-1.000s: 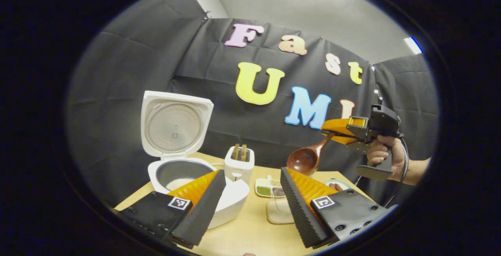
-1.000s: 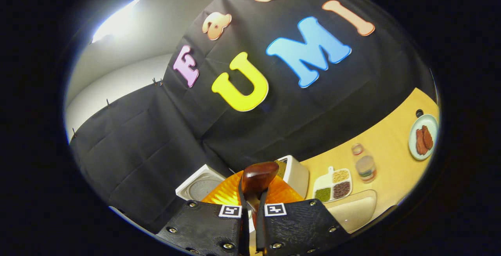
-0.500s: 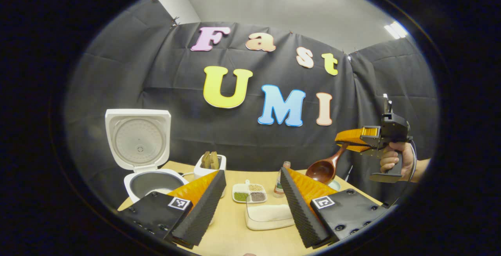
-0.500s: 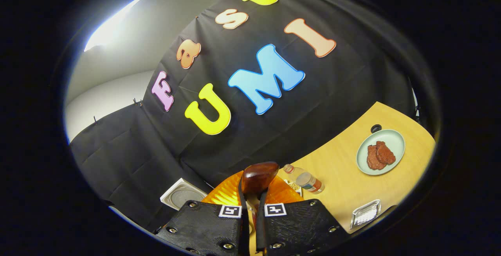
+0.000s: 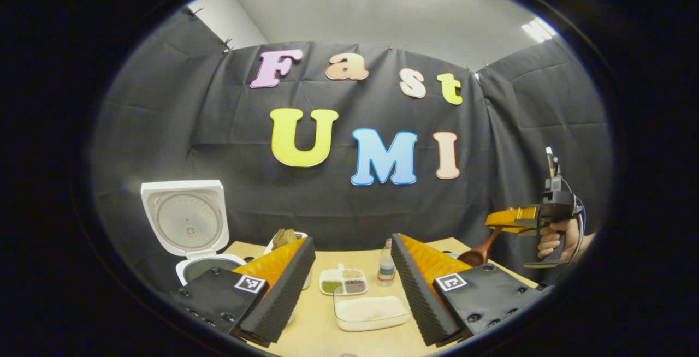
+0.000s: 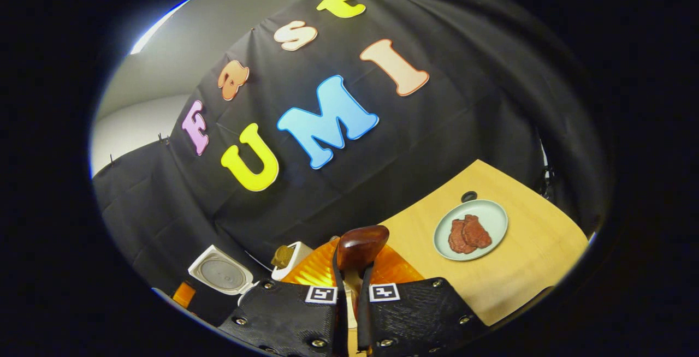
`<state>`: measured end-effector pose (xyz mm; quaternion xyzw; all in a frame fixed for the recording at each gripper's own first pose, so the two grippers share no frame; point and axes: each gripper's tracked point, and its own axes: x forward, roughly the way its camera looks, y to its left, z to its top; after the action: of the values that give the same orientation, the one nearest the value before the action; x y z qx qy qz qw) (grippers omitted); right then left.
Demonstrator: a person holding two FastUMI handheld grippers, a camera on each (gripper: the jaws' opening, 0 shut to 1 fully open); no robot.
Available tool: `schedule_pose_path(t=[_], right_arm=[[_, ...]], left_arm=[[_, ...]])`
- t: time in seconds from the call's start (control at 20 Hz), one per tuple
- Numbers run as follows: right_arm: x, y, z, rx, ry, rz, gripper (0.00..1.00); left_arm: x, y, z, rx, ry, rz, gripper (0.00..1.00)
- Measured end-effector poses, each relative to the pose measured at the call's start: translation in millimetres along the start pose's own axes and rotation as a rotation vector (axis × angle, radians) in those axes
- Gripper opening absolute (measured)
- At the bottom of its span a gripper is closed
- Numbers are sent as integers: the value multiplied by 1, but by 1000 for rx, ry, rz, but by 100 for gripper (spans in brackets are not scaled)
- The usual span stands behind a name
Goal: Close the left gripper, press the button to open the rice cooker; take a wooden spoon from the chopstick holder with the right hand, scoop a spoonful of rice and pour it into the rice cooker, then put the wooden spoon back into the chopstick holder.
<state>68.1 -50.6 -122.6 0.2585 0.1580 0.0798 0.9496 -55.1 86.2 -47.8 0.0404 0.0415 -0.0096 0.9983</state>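
Note:
The white rice cooker stands at the table's left with its lid raised; its lid also appears low in the right gripper view. Beside it is the white chopstick holder with wooden utensils, seen too as the chopstick holder. A shallow tray of rice lies near the front. My left gripper is open and holds nothing. Off to the right, a hand carries my right gripper, which is shut on the wooden spoon. The spoon's bowl juts out above my right gripper.
A divided dish of beans and a small bottle stand mid-table behind the rice tray. A pale plate with meat sits far right on the wooden table, near a round hole. Black cloth walls close the back.
The right gripper with the spoon has moved right and lower, away from the cooker. The left gripper view has drawn back, so the cooker looks smaller. The right view has swung toward the meat plate.

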Motion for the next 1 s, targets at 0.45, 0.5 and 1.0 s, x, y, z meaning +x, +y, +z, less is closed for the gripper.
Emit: schedule_pose_path(t=[0.45,0.5,1.0], right_arm=[[4,-60,-53,-115,73,-129,7],[6,-63,-61,-129,83,-133,7],[39,-79,-124,-224,170,-168,7]], left_arm=[[-11,-22,24,35,11,53,96],[-14,-25,23,42,16,57,97],[-39,-21,11,51,46,133,98]])
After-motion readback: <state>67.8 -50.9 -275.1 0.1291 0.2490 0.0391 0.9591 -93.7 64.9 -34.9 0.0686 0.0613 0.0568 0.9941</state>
